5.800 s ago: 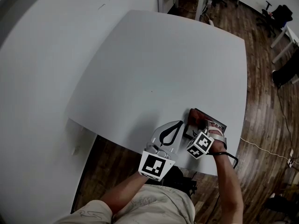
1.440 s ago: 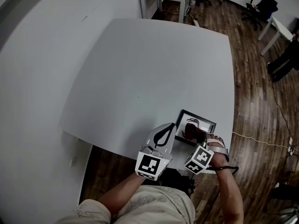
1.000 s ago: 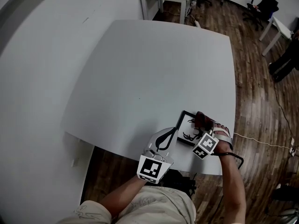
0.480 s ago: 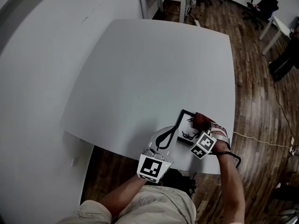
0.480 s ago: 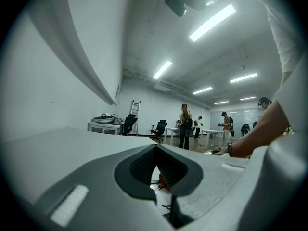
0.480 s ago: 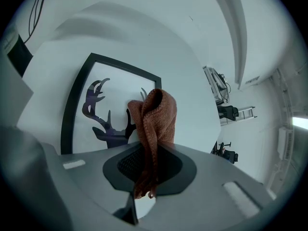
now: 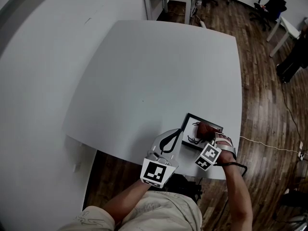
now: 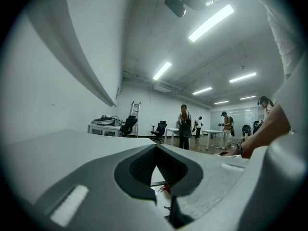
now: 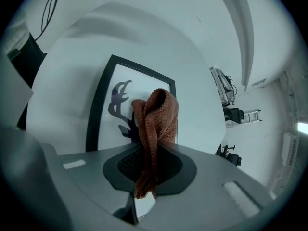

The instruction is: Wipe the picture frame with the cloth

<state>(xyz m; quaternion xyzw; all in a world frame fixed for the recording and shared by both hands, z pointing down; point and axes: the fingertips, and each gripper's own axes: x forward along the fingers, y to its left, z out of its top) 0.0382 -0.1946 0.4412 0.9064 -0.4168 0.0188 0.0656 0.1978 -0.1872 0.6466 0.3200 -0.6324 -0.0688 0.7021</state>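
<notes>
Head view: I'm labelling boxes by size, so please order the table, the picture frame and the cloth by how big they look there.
1. The table, by far the largest.
2. The picture frame, partly covered by the cloth.
3. The cloth, the smallest, bunched on the frame.

Colours and patterns
Rust-brown ribbed cloth [image 9: 156, 112]; picture frame [image 9: 103, 126] black-edged, white sheet, dark antler motif. Pale grey surface [image 7: 159, 71]. Grey left tongs [image 8: 156, 170] and right tongs [image 9: 149, 163], black-and-white square markers. Dark wood-plank floor [image 7: 269, 105].

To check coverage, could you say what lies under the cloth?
The picture frame, flat on the table; the cloth in the right gripper hides part of its antler print.
</notes>
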